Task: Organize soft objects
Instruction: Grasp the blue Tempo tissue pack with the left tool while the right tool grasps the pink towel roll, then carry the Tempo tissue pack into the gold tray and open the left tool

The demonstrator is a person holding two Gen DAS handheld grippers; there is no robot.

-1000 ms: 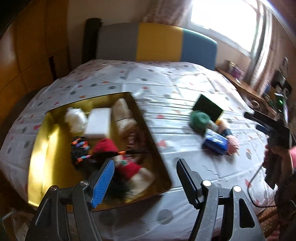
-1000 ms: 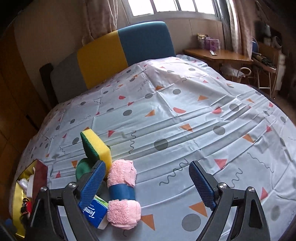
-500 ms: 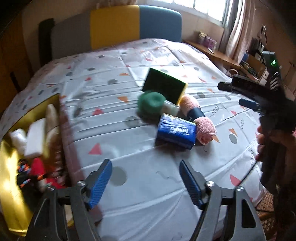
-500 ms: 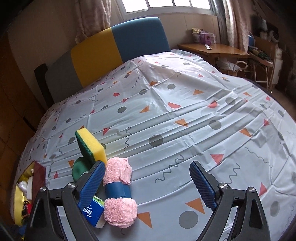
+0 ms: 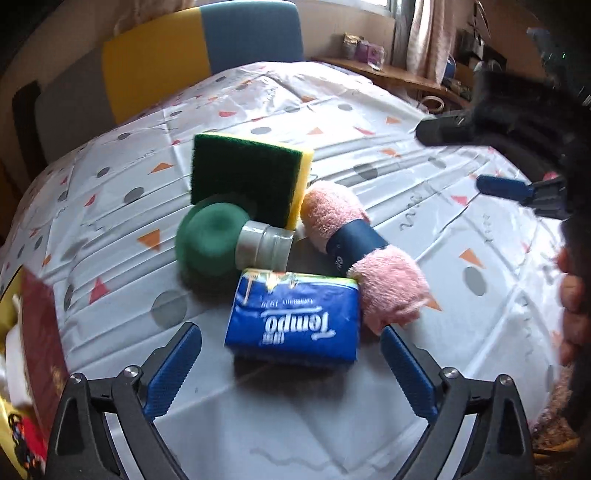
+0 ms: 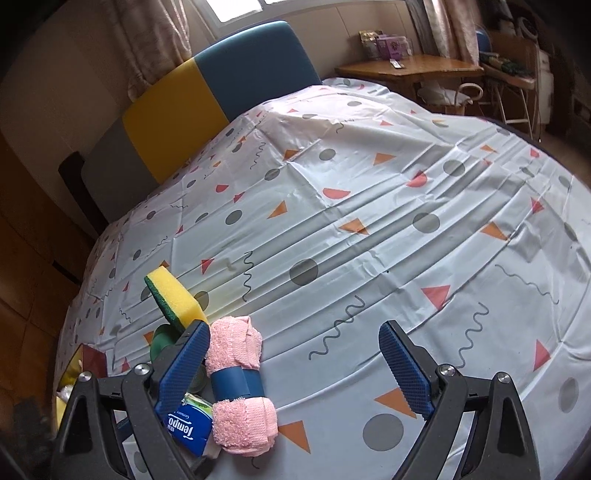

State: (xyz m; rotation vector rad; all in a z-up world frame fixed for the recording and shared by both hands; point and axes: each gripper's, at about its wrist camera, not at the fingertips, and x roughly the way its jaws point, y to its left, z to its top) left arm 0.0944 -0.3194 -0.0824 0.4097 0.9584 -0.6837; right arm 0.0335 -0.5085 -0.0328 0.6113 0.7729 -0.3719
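Swung away from the gold box to the pile on the bed, the left claw hangs over a glossy blue Tempo tissue pack, jaws opening wide around nothing. Beyond lie a fluffy pink towel roll with a navy band, a round green scrubber, then an upright green-and-yellow sponge. The right claw gapes, empty.

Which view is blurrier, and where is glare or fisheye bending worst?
Left wrist: motion smear on the sponge and right-edge hand; tissue pack readable. Right wrist: sharp, window blown out, bedspread bulging, corners dark.
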